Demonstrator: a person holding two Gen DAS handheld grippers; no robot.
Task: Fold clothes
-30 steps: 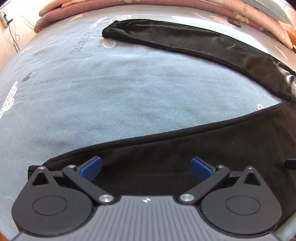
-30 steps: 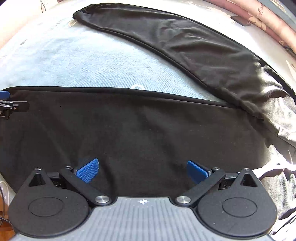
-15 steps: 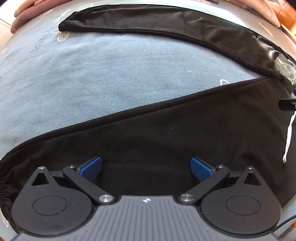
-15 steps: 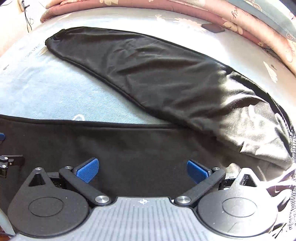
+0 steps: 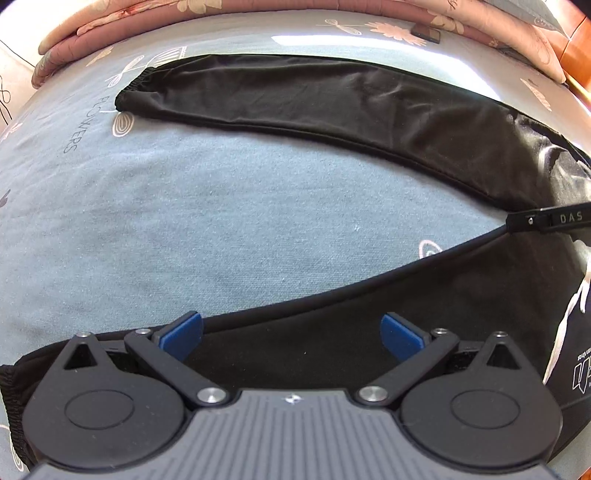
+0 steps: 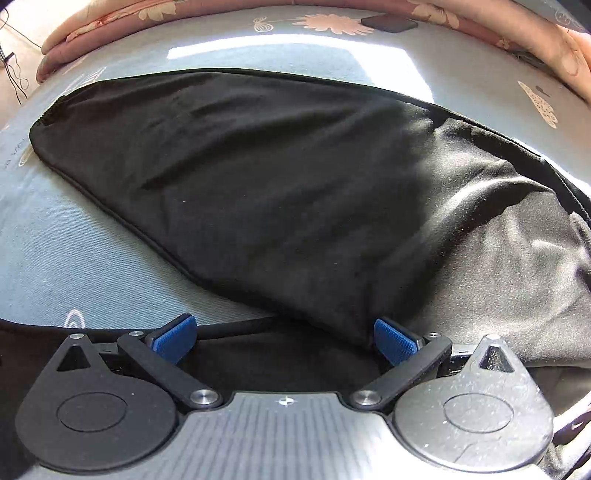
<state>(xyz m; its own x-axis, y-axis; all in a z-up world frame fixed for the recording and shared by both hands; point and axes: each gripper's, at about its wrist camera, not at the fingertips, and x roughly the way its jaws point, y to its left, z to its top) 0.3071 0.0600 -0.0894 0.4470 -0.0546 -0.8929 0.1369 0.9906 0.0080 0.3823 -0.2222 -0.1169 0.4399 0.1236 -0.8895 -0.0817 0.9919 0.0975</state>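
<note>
With both wide-open, empty tongs (image 5: 291, 332) (image 6: 284, 338), the black jersey trousers' (image 6: 295, 192) near leg (image 5: 369, 332) should be gripped at its edge and folded over squarely.

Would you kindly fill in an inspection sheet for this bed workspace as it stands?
Surface: blue-grey printed bedsheet, fairly smooth.
Job's things: black trousers spread out, both legs apart in a V; far leg's elastic cuff at the left; white drawstring by the waist.
Clutter: small dark flat object near the far edge.
Grippers: left gripper open above the near leg; right gripper open at the crotch, where the legs meet.
Cables: thin dark wires off the bed's left side.
Surroundings: folded pink floral quilt along the back.
</note>
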